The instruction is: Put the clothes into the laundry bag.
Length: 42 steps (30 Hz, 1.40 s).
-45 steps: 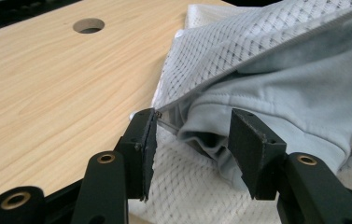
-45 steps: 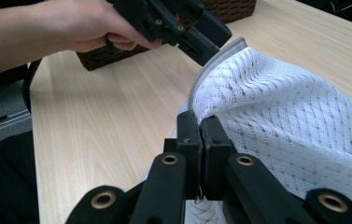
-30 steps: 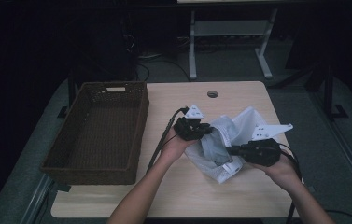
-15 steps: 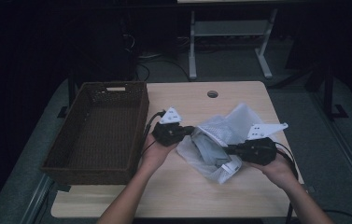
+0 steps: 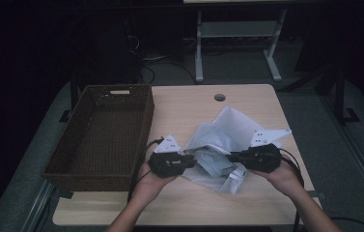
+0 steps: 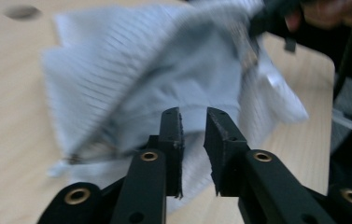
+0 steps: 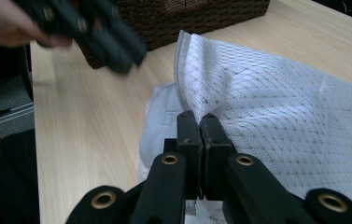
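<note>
Two grippers flank a white mesh bag [image 5: 228, 145] at centre of the high view, left gripper [image 5: 191, 161] beside the basket [image 5: 97, 135], right gripper [image 5: 235, 157] opposite. Left gripper view: jaws just parted, a gap between them, cloth behind, likely re-gripping. Right gripper view: jaws clenched on the bag's edge at centre, anchoring it.

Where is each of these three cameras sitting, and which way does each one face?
High view: fixed above the person's side, looking forward and down on the table; forearms and both hands enter from below.
Left gripper view: rides the left hand-held gripper, facing the white mesh bag; its slightly parted jaws show.
Right gripper view: rides the right hand-held gripper, clamped on the bag, facing the wicker basket.
All three views share the bag.
</note>
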{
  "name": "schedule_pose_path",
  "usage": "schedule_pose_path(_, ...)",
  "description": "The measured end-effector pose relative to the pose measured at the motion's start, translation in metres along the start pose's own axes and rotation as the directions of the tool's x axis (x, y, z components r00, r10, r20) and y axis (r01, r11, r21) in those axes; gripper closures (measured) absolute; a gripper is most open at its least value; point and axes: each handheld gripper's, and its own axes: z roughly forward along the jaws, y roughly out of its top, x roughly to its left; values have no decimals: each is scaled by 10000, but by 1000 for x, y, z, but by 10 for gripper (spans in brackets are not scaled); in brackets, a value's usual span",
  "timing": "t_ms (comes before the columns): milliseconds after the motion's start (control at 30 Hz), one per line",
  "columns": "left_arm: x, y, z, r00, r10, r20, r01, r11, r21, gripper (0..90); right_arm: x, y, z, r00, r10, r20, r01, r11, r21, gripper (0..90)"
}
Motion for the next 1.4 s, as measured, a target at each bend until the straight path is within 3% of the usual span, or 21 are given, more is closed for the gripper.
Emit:
schedule_pose_path(100,-2,-3,14,9997,43,239,-49,9997,238,883,0,0,1,10000,-45,-6,45,10000,16,876)
schedule_pose_path(133,-2,-5,27,9994,154,321,-167,9991,397,896,1,0,1,10000,-59,-5,59,10000,7,876)
schedule_pose_path(267,-1,-7,44,9998,104,172,-114,9979,630,890,0,-1,0,10000,14,-3,-14,10000,-11,876)
schedule_pose_path(400,-1,-11,49,10000,55,3,-56,9972,746,688,-1,-1,0,10000,-2,-13,2,10000,-9,876)
schedule_pose_path(433,-2,-13,50,9999,10,-106,-2,9970,769,688,-1,-1,0,10000,-2,-13,2,10000,-9,876)
schedule_pose_path(467,-1,-15,52,10000,-53,-79,60,9963,853,562,-1,-1,0,10000,-2,-18,2,10000,-6,876)
schedule_pose_path(500,-1,-16,54,9998,-178,-27,180,9950,979,497,-1,-1,0,10000,14,-22,-14,10000,-19,876)
schedule_pose_path(667,3,-20,75,9995,-272,-180,296,9889,1459,414,0,-1,2,10000,-14,-54,15,10000,23,876)
schedule_pose_path(700,3,-19,83,9988,-98,-473,170,9880,1537,430,1,0,2,10000,-13,-62,13,10000,23,876)
schedule_pose_path(767,3,-17,86,9980,14,-634,83,9881,1533,478,1,0,2,10000,-16,-64,16,10000,26,876)
schedule_pose_path(800,4,-15,90,9966,176,-809,-47,9875,1576,648,1,0,2,10000,-18,-62,18,10000,12,876)
schedule_pose_path(867,6,-14,91,9967,211,-785,-80,9865,1638,794,0,0,1,10000,-14,-69,14,10000,-10,876)
schedule_pose_path(967,9,-13,87,9986,64,-523,4,9916,1296,849,-1,-1,0,10000,8,-61,-8,10000,-51,876)
schedule_pose_path(1067,7,-5,71,9991,-147,-405,161,9993,352,856,-2,-1,-1,10000,42,-60,-42,10000,-57,876)
schedule_pose_path(1100,7,-5,71,9991,-147,-405,161,9993,352,857,-2,-1,-1,10000,42,-60,-42,10000,-57,876)
schedule_pose_path(1133,6,4,59,9992,-143,-379,135,9997,-227,858,-2,-1,-1,10000,24,-51,-25,10000,-63,876)
schedule_pose_path(1267,1,25,43,9982,-30,-604,-47,9918,-1276,859,1,6,-1,9999,-45,-120,42,9997,-255,876)
schedule_pose_path(1400,-1,37,44,9963,-25,-853,-124,9847,-1740,859,4,17,-8,9998,-200,-39,197,9978,-631,877)
